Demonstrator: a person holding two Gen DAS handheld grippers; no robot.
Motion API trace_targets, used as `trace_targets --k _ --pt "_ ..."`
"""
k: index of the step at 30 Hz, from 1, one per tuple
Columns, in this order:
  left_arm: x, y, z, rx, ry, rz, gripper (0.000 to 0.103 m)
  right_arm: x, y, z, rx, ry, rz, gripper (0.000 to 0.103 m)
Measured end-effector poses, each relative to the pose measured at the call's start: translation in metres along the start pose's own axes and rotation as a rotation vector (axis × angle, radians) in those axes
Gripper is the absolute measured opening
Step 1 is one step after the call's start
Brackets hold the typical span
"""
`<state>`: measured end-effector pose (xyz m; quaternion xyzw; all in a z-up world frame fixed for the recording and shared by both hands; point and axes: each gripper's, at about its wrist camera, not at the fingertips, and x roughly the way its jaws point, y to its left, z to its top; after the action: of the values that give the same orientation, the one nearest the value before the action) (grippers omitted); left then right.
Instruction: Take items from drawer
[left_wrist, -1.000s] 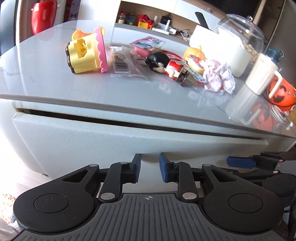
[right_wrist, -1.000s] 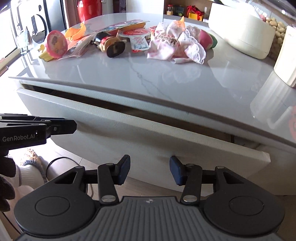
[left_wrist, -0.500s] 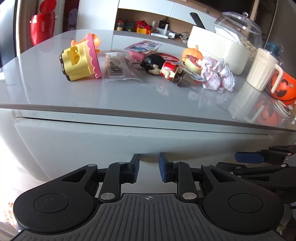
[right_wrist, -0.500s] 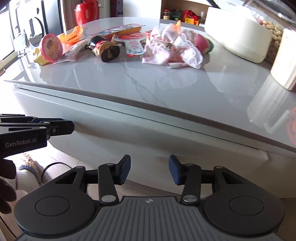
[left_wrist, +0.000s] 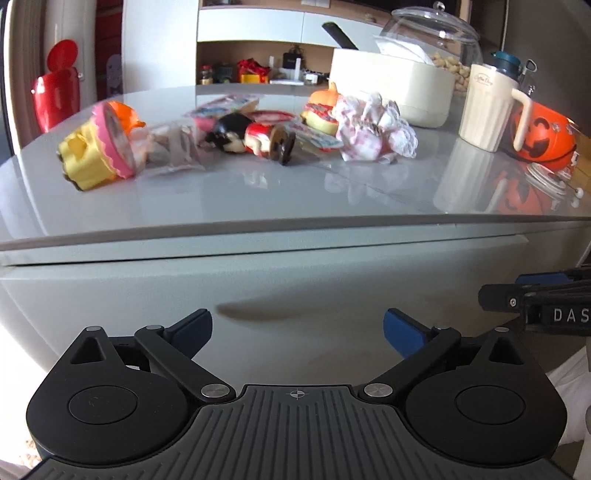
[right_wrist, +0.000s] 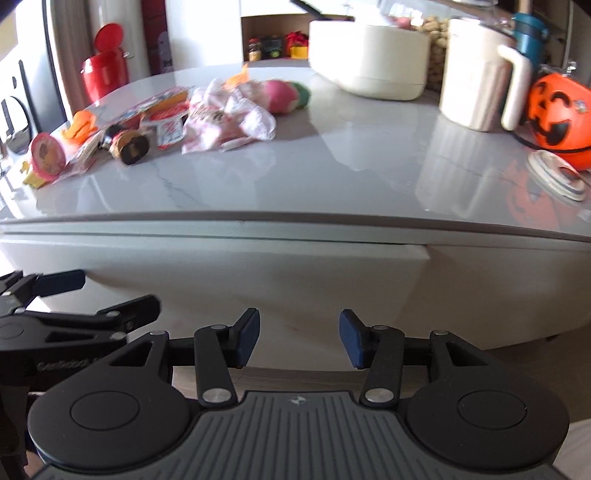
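The white drawer front (left_wrist: 295, 280) sits flush under the grey countertop (left_wrist: 258, 195), its inside hidden. On the counter lie a yellow-and-pink toy (left_wrist: 99, 147), a clear packet (left_wrist: 173, 147), a small doll (left_wrist: 247, 136), a burger toy (left_wrist: 321, 110) and a pink-white cloth (left_wrist: 373, 125). My left gripper (left_wrist: 297, 330) faces the drawer front, wide open and holding nothing. My right gripper (right_wrist: 299, 339) also faces the drawer front (right_wrist: 258, 280), open with nothing between its fingers. Each gripper shows at the edge of the other's view, the right gripper (left_wrist: 535, 299) and the left gripper (right_wrist: 74, 321).
At the counter's back right stand a cream tub (left_wrist: 391, 88) under a glass dome, a cream lidded mug (left_wrist: 487, 107) and an orange pumpkin bucket (left_wrist: 543, 136). A red bin (left_wrist: 55, 96) stands far left. Shelves with small items lie behind.
The drawer, ajar a second ago, now sits flush with the cabinet. My left gripper has opened from a narrow gap to wide. Both cameras now sit lower and more level with the counter.
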<state>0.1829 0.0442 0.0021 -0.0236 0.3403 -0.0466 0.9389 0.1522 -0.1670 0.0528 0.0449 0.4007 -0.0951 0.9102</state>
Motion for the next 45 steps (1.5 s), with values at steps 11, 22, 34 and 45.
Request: trace_targets --k 11,22,34,45 --pt "-0.128 0.016 -0.038 0.031 -0.154 0.122 0.102 -0.096 0.018 -0.040 0.101 -0.200 0.092 0.069" --pt "-0.106 0.029 -0.055 -0.015 -0.069 0.122 0.102 -0.078 0.059 -0.068 -0.047 -0.156 0.113 0.069" --pt "-0.103 0.035 -0.059 -0.039 -0.055 0.102 0.102 -0.073 0.063 -0.070 -0.064 -0.142 0.111 0.069" --pt "-0.101 0.034 -0.058 -0.045 -0.044 0.095 0.102 -0.074 0.063 -0.070 -0.063 -0.149 0.112 0.069"
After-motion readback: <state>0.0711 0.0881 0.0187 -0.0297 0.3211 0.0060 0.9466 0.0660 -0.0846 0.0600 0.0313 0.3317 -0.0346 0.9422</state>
